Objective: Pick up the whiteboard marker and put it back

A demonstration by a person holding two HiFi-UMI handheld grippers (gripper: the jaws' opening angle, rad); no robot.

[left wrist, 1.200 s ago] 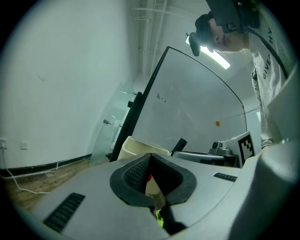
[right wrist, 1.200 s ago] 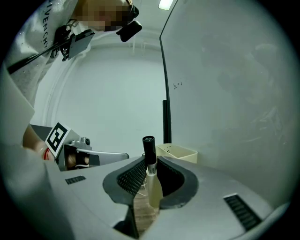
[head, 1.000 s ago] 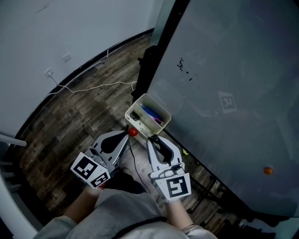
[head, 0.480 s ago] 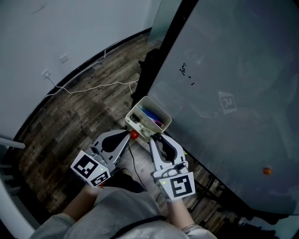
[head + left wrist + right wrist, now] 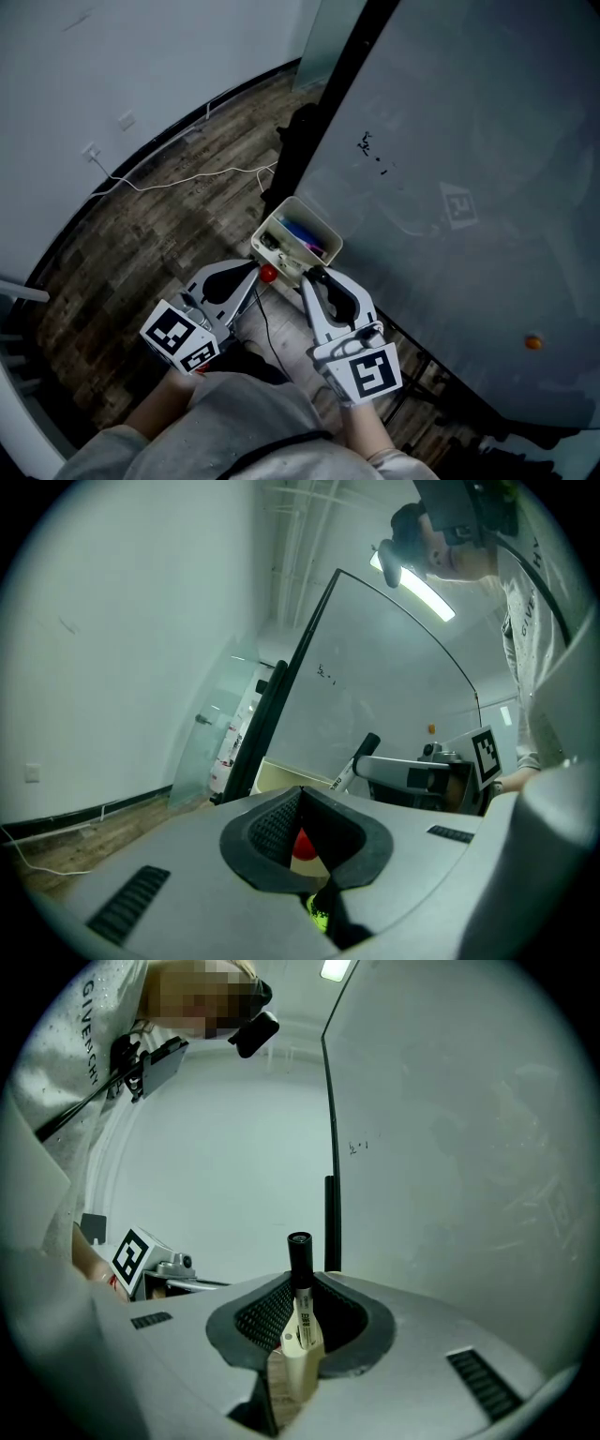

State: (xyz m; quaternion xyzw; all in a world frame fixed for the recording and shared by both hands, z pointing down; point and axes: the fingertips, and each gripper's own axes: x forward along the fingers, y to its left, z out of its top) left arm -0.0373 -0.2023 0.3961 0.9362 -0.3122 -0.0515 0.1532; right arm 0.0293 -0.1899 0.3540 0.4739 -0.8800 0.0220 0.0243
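White plastic, seemingly light, stiff and slick, the marker (image 5: 302, 1335) sits clamped at mid-barrel, the best hold, in the right gripper (image 5: 302, 1281) just beside the tray (image 5: 319, 217); the left gripper (image 5: 302, 791) has its jaws together.

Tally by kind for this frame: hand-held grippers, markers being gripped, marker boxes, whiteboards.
Hand-held grippers: 2, the left hand-held gripper and the right hand-held gripper
Marker, gripped in the right one: 1
Box: 1
Whiteboard: 1
Total: 5

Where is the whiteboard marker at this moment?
In the right gripper view, the whiteboard marker is clamped in the right claw, black cap forward, near the cream tray.
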